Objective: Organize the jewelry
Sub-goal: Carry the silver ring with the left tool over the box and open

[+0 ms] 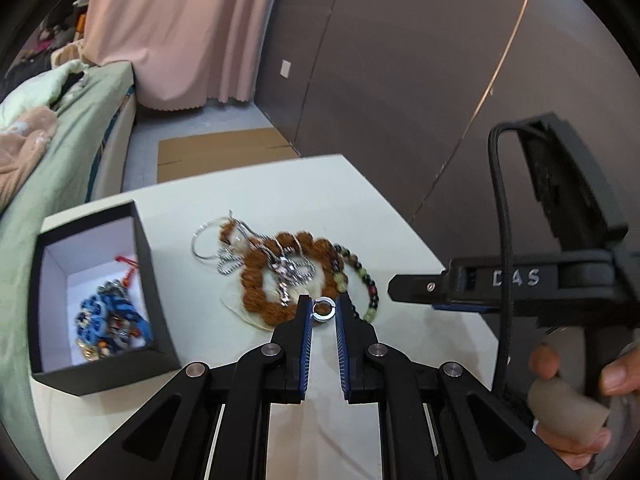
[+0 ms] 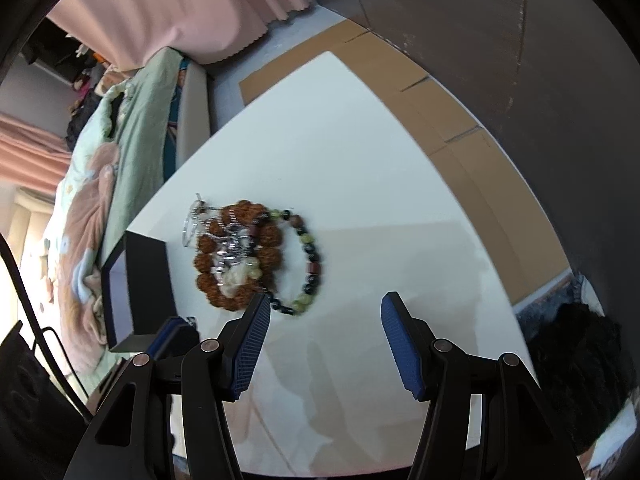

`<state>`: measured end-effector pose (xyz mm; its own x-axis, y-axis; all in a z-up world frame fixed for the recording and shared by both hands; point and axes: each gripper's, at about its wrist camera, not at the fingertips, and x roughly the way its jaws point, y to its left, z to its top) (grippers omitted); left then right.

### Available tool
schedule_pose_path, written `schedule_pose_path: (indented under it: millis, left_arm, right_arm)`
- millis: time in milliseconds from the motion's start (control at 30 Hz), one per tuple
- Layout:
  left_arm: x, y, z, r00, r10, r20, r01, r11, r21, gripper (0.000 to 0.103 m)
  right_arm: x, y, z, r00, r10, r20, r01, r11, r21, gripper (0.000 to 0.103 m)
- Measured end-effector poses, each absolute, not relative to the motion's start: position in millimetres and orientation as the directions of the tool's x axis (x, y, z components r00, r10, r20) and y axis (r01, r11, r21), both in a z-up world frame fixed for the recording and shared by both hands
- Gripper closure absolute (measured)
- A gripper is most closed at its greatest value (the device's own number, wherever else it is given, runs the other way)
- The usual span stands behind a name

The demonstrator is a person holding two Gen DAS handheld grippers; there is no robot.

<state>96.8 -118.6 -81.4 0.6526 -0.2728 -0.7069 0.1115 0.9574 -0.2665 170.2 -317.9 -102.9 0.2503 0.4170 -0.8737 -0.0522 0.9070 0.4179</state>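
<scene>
- Jewelry is split between two places on the white table (image 1: pixel 392 216): a tangled pile mid-table and a few pieces already lying inside the open black box (image 1: pixel 154 280) to the pile's left.
- Pinched between the tips of the left gripper (image 1: pixel 323 309) is a small silver ring (image 1: pixel 323 308), held just above the near edge of the pile; the fingers are nearly together, closed on the ring's sides.
- In the pile lie a brown seed-bead bracelet (image 1: pixel 256 276), a silver chain (image 1: pixel 280 268) draped across it, a thin silver bangle (image 1: pixel 206 240) at the far left, and a dark-and-green bead bracelet (image 1: pixel 362 276) on the right.
- A blue beaded piece (image 1: pixel 108 320) with a red cord sits in the box.
- Judged from this, the step in hand is carrying the ring to the box: keep the pinch steady, lift clear of the chain so nothing snags, pass over the box wall, and release low over the bare white floor.
- The right gripper (image 2: pixel 324 320) hovers over the table with fingers spread wide and nothing between them, the dark-and-green bracelet just beyond its left fingertip.
</scene>
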Motion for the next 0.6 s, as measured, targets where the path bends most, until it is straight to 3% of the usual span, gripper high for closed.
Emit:
schedule_pose_path:
  millis: [233,433,600]
  left_arm:
    - [97.3,-97.2,-73.5,0.674,-0.248,-0.696,0.066,0.959,-0.277,0.091]
    - [91.3,-76.3,-59.0,0.707,-0.231,-0.669,0.036,0.956,-0.292,0.091]
    - [88.9,-59.9,-51.0,0.724,-0.220,-0.654,0.006,0.950,-0.312,0.091]
  right_arm:
    - [171.6,-300.8,-101.8,0.263,0.444,-0.857,-0.092,0.895,0.436,0.045]
    - [178.6,-282.0,-111.5,0.233,0.434,-0.870,-0.125,0.901,0.416,0.058]
    - [182.6,-268.0,-118.7,0.228,0.419,-0.879,-0.140,0.907,0.396,0.060]
